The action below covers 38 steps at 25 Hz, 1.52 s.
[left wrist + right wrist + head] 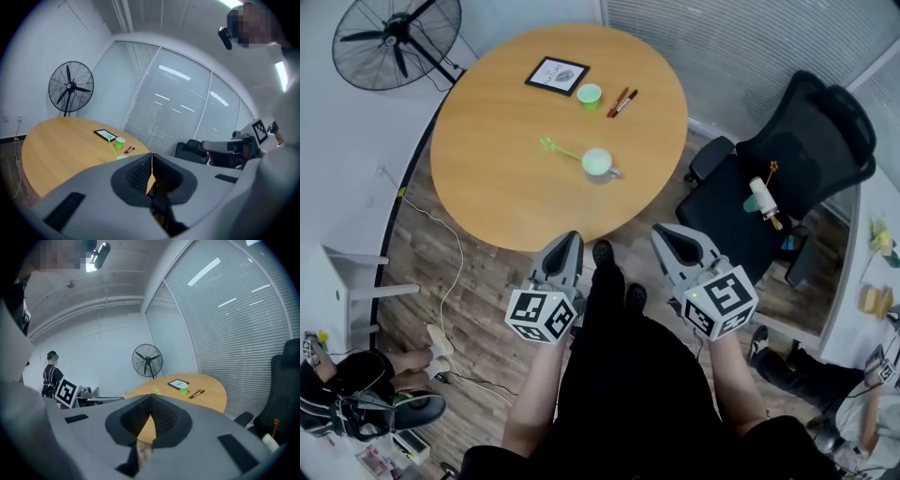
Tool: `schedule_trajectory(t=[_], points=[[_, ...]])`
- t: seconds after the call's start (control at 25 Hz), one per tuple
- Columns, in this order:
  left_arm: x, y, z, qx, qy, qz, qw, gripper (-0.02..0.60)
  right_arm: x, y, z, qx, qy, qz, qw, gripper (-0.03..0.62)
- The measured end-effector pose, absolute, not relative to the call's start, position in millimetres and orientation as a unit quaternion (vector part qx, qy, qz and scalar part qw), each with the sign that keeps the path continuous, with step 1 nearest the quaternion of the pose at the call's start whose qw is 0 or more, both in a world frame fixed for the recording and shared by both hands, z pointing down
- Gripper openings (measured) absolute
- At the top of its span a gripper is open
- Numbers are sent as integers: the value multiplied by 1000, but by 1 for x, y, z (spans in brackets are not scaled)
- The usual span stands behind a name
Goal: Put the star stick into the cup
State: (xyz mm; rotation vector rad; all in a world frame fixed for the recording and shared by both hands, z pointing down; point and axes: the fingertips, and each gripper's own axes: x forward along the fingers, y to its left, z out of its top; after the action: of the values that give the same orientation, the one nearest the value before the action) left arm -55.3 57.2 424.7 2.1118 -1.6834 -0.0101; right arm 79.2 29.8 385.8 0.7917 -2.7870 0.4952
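A round wooden table (487, 187) fills the upper centre, over plank floor (487, 291). The green star-tipped stick (555, 147) lies flat on the table, one end at the pale green mug (597, 162). A small green cup (590, 95) stands above it. At lower centre, the left gripper (571, 239) and the right gripper (662, 232) have their jaws pressed together, holding nothing.

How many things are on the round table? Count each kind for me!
Green cups: 2
Pens: 2
Star stick: 1
Framed picture: 1
Total: 6
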Motion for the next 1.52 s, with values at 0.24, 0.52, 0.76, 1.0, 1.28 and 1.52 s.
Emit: schedule_trajectory(t=[0.24,0.52,0.76,1.0,1.28,1.52], points=[[-42,75,389,770,-612,-5,179,0,88,45,379,257,-949,162,87,9],[-31,79,368,780,-603,-13,167,0,80,52,360,243,-957,142,69,9],[-22,85,355,794,-585,-19,166,-1,76,56,350,252,-957,127,59,9],[-26,97,350,803,-573,-19,162,0,70,69,346,258,-957,116,61,9],[-31,103,350,805,-570,-25,163,0,67,78,343,264,-956,112,64,9],[-28,108,348,809,-566,-23,160,0,70,85,342,265,-956,108,64,8]])
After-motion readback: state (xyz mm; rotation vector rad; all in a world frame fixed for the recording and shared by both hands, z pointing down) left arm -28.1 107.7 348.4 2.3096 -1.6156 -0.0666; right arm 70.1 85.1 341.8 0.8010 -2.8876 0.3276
